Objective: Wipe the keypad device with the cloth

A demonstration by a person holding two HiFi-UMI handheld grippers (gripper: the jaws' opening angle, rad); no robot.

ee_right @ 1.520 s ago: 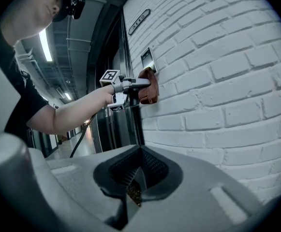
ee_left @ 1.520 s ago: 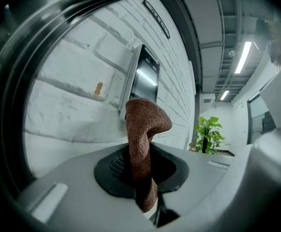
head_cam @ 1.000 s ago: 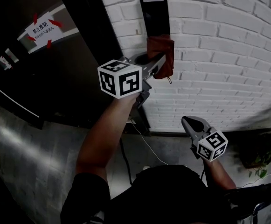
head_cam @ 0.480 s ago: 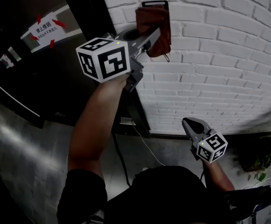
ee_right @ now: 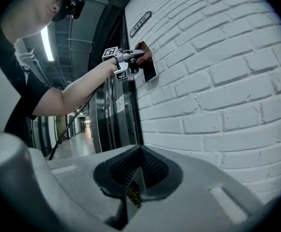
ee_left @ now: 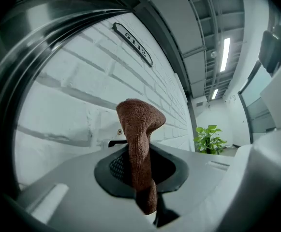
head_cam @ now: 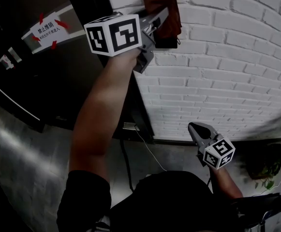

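Note:
My left gripper (head_cam: 165,14) is raised high against the white brick wall (head_cam: 227,66) and is shut on a reddish-brown cloth (head_cam: 161,4). The cloth is pressed over the upper part of the black keypad device (head_cam: 166,43), of which only the lower edge shows. In the left gripper view the cloth (ee_left: 139,129) stands up from the shut jaws, close to the bricks. The right gripper view shows the cloth (ee_right: 143,49) on the keypad device (ee_right: 150,70) from the side. My right gripper (head_cam: 195,128) hangs low by the wall, shut and holding nothing.
A dark door (head_cam: 43,76) with a taped white sign (head_cam: 44,30) stands left of the wall. A thin cable (head_cam: 147,146) runs down to the floor. A potted plant (head_cam: 275,163) sits at the lower right. A number plaque (ee_left: 133,42) hangs higher on the bricks.
My left gripper has carried the cloth upward along the keypad device, from its lower part to its top. The right gripper has stayed in place.

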